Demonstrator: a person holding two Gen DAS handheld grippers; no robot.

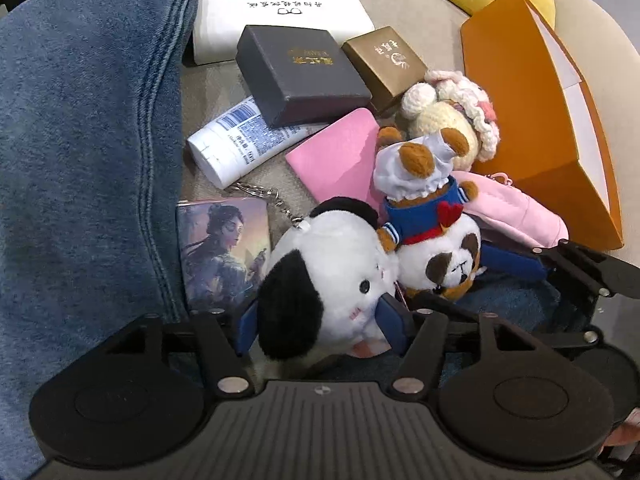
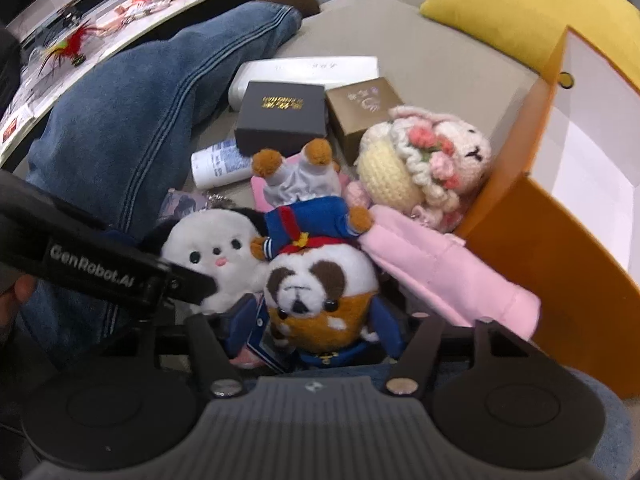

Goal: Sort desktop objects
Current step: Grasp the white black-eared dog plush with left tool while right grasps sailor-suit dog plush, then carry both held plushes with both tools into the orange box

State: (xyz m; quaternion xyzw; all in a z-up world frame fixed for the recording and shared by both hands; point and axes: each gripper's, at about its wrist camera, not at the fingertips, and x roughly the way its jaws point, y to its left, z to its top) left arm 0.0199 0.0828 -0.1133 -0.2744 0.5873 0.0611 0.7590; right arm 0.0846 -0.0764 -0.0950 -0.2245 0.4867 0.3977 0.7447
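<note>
Left gripper [image 1: 320,320]: fingers spread wide, standing either side of the black-and-white plush [image 1: 324,276] at lower centre of the left wrist view; whether the pads press on it cannot be told. Right gripper [image 2: 316,328]: fingers likewise wide apart, flanking the head of the upside-down sailor dog plush [image 2: 316,276], lower centre of the right wrist view; contact unclear. Both toys lie side by side, touching, on a beige sofa seat [image 1: 420,12]. Above them in frame: pink pouch [image 1: 340,156], white tube [image 1: 240,140], dark box [image 1: 300,72], gold box [image 1: 384,64], crocheted rabbit [image 2: 432,160]. Orange bag [image 2: 560,200] at right. Denim-clad leg [image 1: 80,140] at left.
</note>
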